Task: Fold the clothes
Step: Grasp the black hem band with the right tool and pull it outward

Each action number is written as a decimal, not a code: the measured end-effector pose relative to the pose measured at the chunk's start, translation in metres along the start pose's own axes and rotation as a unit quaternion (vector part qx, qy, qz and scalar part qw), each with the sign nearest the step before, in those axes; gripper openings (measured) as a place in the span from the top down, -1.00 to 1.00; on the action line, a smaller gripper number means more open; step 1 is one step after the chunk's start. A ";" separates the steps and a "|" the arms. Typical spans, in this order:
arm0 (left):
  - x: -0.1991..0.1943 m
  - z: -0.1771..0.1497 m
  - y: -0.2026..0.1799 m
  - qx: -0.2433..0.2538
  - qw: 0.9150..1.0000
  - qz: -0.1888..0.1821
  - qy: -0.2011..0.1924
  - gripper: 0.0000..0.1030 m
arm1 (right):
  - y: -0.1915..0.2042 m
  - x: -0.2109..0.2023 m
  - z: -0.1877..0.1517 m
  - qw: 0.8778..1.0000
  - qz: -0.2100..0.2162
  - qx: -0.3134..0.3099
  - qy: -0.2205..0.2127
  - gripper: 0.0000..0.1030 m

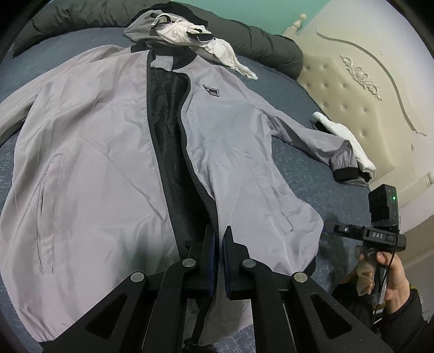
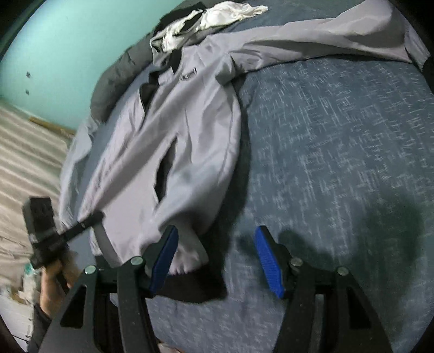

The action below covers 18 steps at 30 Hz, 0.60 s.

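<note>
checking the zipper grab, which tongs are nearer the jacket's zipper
Left. The left tongs sit right at the zipper near the hem, nearly closed. The right tongs are open by the jacket's right hem corner.

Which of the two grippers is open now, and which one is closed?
The right gripper is open, with blue pads wide apart near the jacket hem. The left gripper is closed at the zipper.

Blue patterned bedspread, cream tufted headboard, dark green duvet, turquoise wall
</note>
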<state>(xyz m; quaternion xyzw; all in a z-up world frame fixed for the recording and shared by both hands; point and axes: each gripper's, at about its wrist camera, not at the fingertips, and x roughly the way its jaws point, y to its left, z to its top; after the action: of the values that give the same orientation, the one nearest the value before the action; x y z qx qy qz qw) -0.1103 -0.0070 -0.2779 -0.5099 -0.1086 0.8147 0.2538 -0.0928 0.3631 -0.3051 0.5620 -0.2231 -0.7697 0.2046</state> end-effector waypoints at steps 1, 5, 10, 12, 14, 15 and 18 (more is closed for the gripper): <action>-0.001 0.000 0.000 0.000 1.000 -0.001 -0.001 0.90 | -0.002 0.001 -0.001 1.000 0.005 0.007 0.001 -0.17; -0.004 0.000 -0.001 0.001 1.000 -0.003 -0.005 0.90 | -0.001 0.017 -0.006 0.999 0.021 0.024 0.020 -0.17; -0.008 0.001 -0.002 0.001 1.000 -0.007 -0.009 0.90 | 0.009 0.039 -0.023 0.997 0.052 0.016 0.049 -0.16; -0.010 0.001 -0.001 0.001 1.000 -0.006 -0.010 0.90 | 0.012 0.043 -0.028 0.997 0.056 0.012 0.053 0.17; -0.012 0.002 0.001 -0.001 1.000 -0.003 -0.010 0.90 | 0.019 0.042 -0.030 0.997 0.057 -0.003 0.051 0.42; -0.013 0.003 0.002 -0.001 1.000 -0.002 -0.010 0.90 | 0.023 0.041 -0.032 0.997 0.057 -0.011 0.050 0.58; -0.017 0.004 0.004 -0.003 1.000 0.003 -0.009 0.90 | 0.035 0.033 -0.034 0.997 0.054 -0.032 0.044 0.73</action>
<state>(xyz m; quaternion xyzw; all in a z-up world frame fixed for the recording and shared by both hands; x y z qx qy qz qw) -0.1097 -0.0191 -0.2650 -0.5032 -0.1121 0.8199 0.2490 -0.0676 0.3118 -0.3192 0.5755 -0.2192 -0.7388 0.2738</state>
